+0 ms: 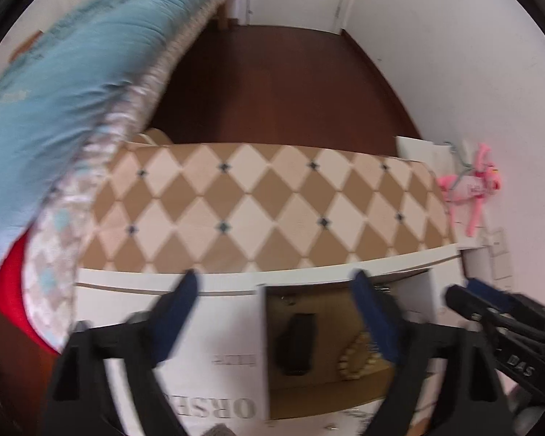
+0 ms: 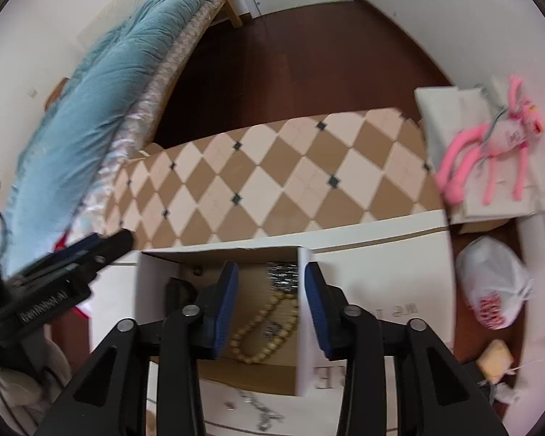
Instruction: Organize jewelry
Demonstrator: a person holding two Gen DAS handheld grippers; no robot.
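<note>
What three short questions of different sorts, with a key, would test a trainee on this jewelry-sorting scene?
1. True or false: the right hand-held gripper is clamped on the bead necklace.
2. Multiple choice: the bead necklace lies (A) on the checkered board, (B) inside the open cardboard box, (C) on the blue quilt.
3. Fill in: the colour of the plush toy at the right is ____.

Key
1. False: its jaws stand apart above the box, holding nothing.
2. B
3. Pink
</note>
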